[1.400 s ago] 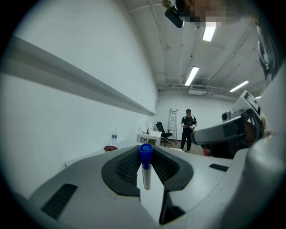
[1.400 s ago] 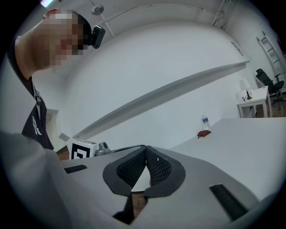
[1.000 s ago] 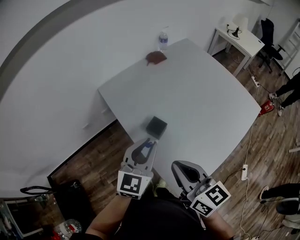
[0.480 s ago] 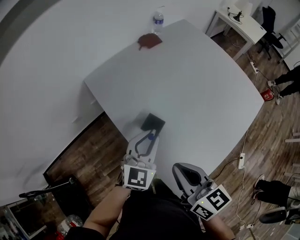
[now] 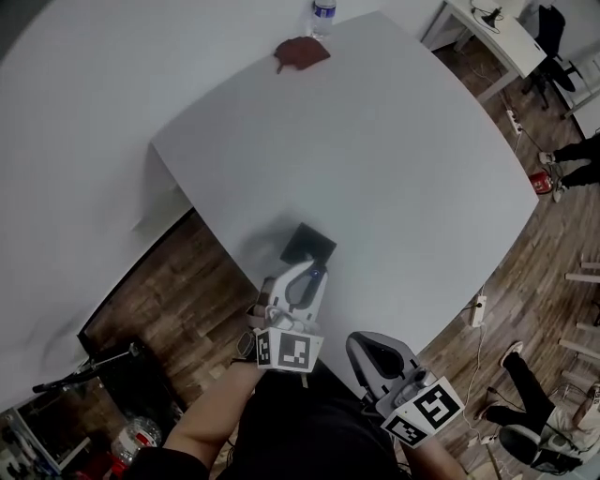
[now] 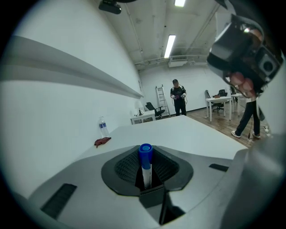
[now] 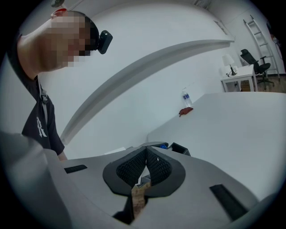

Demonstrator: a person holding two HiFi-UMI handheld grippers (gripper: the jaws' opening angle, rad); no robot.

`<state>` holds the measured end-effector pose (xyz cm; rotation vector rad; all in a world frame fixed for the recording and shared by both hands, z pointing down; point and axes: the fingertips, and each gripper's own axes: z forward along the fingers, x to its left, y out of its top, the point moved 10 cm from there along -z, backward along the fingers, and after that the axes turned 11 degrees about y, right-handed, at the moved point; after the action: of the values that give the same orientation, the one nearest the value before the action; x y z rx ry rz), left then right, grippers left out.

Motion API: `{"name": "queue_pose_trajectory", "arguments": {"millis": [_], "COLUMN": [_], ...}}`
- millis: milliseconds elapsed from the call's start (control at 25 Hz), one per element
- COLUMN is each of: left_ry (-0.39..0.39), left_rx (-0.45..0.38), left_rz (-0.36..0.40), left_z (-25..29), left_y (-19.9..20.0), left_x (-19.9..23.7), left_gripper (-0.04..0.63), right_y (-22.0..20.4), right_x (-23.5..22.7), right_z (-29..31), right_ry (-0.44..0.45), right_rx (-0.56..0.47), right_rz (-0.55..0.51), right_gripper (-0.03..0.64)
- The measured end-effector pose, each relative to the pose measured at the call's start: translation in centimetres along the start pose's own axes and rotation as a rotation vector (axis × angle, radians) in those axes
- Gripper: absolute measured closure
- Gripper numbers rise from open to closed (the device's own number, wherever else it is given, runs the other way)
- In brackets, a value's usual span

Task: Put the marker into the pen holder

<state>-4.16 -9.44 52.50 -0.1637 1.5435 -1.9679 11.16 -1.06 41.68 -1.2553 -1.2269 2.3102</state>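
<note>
The marker has a white body and a blue cap, and it stands upright between the pads of my left gripper, which is shut on it. In the head view my left gripper hovers at the table's near edge. The blue cap of the marker sits just short of the black square pen holder. My right gripper hangs lower and to the right, off the table, near the person's body. Its jaws are shut with nothing between them. The pen holder also shows beyond them.
The white table carries a red cloth and a water bottle at its far corner. A white side desk stands at top right. Dark wooden floor lies left of the table. People stand at the right.
My left gripper, still holding the marker, has edged forward and right, closer to the pen holder. The head view has shifted. The right gripper has hardly moved.
</note>
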Motion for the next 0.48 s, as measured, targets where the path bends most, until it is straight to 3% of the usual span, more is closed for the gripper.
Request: {"name": "queue_pose_trajectory", "arguments": {"millis": [480], "left_ry": [-0.031], "left_rx": [0.035], "left_rz": [0.127], "left_z": [1.3], "left_y": [-3.1], "left_x": [-2.6], "left_gripper": [0.518], "right_y": [-0.6], "right_x": [-1.1], "right_z": [0.1], "right_ry": [-0.022], "right_rx": [0.028], "right_rz": [0.022], "right_gripper": [0.601]}}
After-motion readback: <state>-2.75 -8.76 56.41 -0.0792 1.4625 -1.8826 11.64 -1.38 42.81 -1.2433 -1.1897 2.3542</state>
